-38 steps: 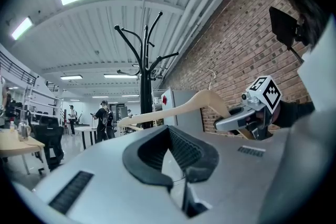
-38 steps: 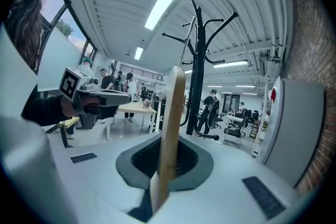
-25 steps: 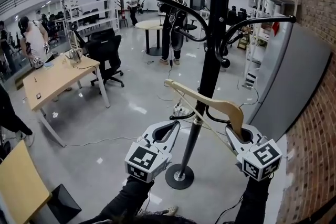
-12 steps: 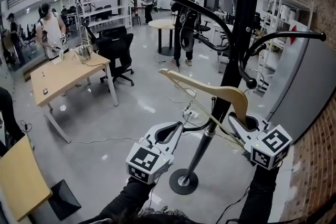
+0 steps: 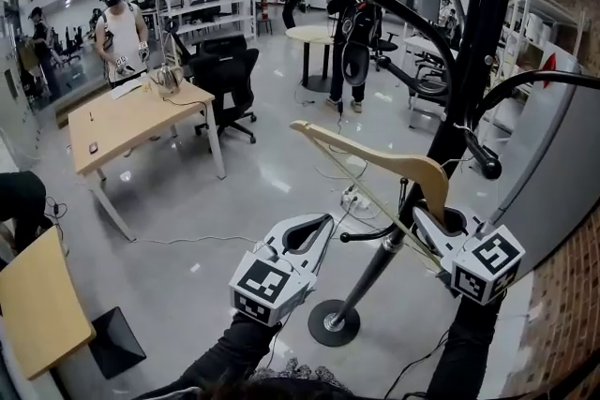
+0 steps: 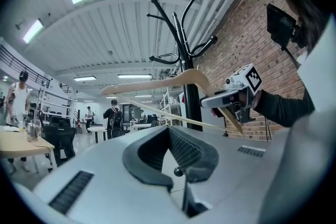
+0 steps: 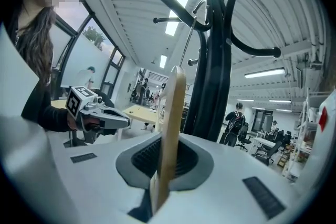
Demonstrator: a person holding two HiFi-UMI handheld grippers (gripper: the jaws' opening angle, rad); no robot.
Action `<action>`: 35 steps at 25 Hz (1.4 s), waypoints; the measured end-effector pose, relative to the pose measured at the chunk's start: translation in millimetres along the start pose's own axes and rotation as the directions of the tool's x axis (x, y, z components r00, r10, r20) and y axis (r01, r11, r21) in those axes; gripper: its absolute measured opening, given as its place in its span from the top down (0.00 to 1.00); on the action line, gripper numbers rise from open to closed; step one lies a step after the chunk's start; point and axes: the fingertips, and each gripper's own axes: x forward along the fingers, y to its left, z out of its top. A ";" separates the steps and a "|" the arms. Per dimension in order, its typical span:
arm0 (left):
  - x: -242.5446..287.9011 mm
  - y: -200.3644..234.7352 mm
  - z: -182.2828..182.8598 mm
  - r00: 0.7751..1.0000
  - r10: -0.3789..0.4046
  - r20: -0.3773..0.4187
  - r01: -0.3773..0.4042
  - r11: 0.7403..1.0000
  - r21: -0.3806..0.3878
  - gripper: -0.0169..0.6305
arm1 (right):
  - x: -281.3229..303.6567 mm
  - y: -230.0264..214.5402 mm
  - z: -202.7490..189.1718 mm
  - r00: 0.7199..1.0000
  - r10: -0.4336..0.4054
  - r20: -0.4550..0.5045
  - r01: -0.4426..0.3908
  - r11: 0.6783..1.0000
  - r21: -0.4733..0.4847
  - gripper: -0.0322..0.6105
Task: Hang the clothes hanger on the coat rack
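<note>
A pale wooden clothes hanger (image 5: 375,159) is held at one end by my right gripper (image 5: 427,215), shut on it. Its long arm reaches up and left in front of the black coat rack (image 5: 459,122), below the rack's curved hooks. In the right gripper view the hanger (image 7: 170,128) stands edge-on between the jaws, with the rack's pole (image 7: 215,71) just behind. My left gripper (image 5: 323,220) is shut and holds nothing, to the left of the pole and below the hanger. The left gripper view shows the hanger (image 6: 157,81) in front of the rack (image 6: 186,60).
The rack's round base (image 5: 333,323) sits on the grey floor between my arms. A brick wall (image 5: 562,314) is close on the right. A wooden desk (image 5: 141,122), a black office chair (image 5: 230,80), a round table (image 5: 323,37) and several people stand farther off at the left and back.
Both grippers and the hanger have come closer to the rack, whose pole has shifted right in the head view. The right gripper has risen slightly with the hanger. Neither gripper's jaws have changed.
</note>
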 end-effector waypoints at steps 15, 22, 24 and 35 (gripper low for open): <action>-0.9 -1.9 -4.8 1.000 -0.012 -0.010 0.012 1.000 -0.020 0.96 | -11.0 -9.4 17.1 0.985 -0.135 0.106 0.136 0.991 -0.005 0.73; -3.7 -18.9 3.6 0.998 -0.056 0.001 0.056 0.998 -0.015 0.96 | -47.4 -6.0 36.0 0.964 -0.212 0.160 0.219 0.975 -0.032 0.59; -4.9 -24.8 6.0 0.998 -0.069 0.009 0.070 0.997 -0.018 0.96 | -60.8 -1.8 44.1 0.955 -0.216 0.201 0.222 0.975 -0.010 0.59; -34.2 -69.2 13.1 0.993 -0.119 0.007 0.119 0.993 -0.006 0.96 | -166.7 26.5 57.1 0.846 -0.432 0.313 0.444 0.895 0.036 0.59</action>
